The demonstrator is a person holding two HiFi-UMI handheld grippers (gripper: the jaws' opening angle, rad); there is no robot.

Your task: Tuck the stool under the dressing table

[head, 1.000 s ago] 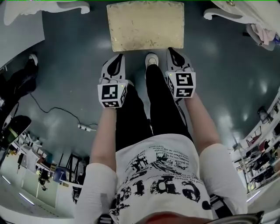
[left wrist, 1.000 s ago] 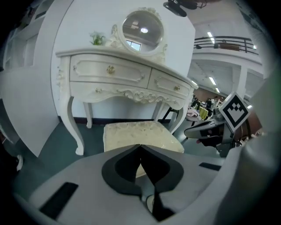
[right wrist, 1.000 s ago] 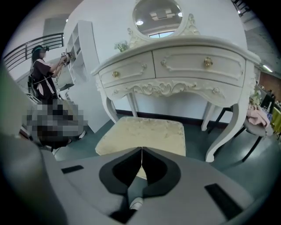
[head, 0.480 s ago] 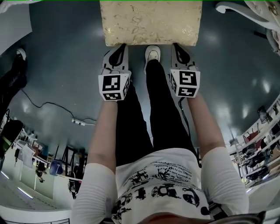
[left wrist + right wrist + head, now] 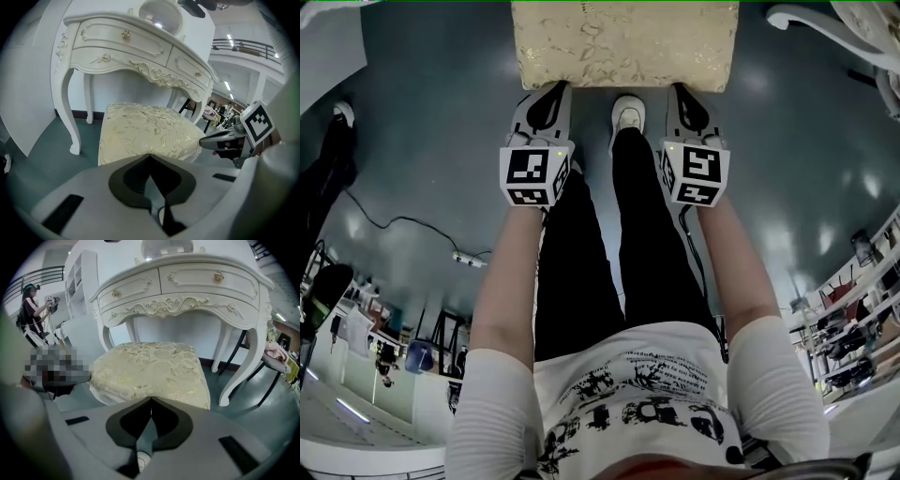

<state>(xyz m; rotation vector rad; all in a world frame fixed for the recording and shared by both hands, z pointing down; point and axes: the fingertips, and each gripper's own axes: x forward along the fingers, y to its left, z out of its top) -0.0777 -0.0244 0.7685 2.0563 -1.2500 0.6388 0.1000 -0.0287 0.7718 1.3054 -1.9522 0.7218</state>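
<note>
Dark glossy floor (image 5: 422, 141), white desk (image 5: 187, 291) ahead. Your L tongs (image 5: 149, 155) & R tongs (image 5: 151, 400) are both closed, empty, tips against stool (image 5: 623, 42) near edge.

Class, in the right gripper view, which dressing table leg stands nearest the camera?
The curved front leg at the picture's right, foot on the floor beside the stool's corner. The others stand farther back or partly behind the stool.
</note>
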